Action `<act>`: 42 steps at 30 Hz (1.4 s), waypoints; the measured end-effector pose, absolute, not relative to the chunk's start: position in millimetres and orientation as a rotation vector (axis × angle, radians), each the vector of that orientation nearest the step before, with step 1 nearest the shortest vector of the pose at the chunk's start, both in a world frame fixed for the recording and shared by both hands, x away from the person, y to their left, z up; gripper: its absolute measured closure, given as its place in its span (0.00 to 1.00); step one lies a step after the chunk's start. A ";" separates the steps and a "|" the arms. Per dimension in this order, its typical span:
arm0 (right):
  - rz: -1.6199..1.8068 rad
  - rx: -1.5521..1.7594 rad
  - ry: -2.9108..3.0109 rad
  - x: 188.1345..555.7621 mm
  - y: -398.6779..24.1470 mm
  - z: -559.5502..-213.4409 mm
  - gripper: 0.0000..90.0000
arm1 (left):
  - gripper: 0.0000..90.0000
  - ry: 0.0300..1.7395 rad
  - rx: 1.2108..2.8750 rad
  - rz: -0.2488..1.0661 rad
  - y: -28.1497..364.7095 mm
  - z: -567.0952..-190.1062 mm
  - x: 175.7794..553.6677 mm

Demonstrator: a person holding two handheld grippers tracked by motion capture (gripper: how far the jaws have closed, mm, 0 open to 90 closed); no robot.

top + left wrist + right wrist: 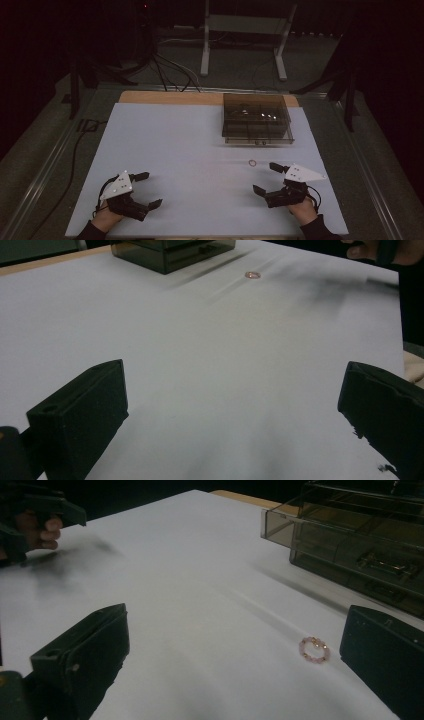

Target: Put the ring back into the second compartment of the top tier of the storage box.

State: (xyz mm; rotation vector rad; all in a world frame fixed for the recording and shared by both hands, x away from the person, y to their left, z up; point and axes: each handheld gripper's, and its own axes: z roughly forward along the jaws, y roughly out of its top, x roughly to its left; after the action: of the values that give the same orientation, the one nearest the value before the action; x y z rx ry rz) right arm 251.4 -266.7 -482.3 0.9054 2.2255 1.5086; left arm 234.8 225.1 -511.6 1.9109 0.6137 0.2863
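Smoked drawer box (256, 120) behind bead ring (252, 162); nothing blocks it. Right gripper (266, 178) & left gripper (148, 189) both spread wide, empty. Right gripper view shows pink beads (314, 650).

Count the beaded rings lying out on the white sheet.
1. A single pink beaded ring lies flat on the white sheet, in front of the smoky drawer box and just ahead of the right hand-held gripper. The box's tinted drawers may hide more.

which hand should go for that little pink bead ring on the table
The right. The right tool sits open just short of the bead ring, which lies beside one of its jaws in the right gripper view. The left tool, also open, is far across the white mat.
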 end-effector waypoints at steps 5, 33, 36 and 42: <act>1.484 0.929 2.225 256.4 -266.5 -486.0 0.00 | 0.01 0.612 1.911 0.287 225.2 -511.6 234.6; 1.359 1.078 2.211 284.7 -265.9 -501.9 0.00 | 0.01 0.609 1.913 0.285 225.4 -511.6 234.5; 1.335 1.111 2.208 289.2 -266.7 -503.5 0.00 | 0.01 0.611 1.913 0.283 225.7 -511.7 234.5; 1.301 1.152 2.194 296.1 -269.8 -504.1 0.00 | 0.01 0.609 1.911 0.283 225.9 -511.5 234.5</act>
State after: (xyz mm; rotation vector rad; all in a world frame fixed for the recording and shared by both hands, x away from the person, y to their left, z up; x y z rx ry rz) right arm 296.1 -269.8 -504.1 1.1524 2.1941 1.3012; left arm 234.5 225.9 -511.5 1.9114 0.6090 0.2834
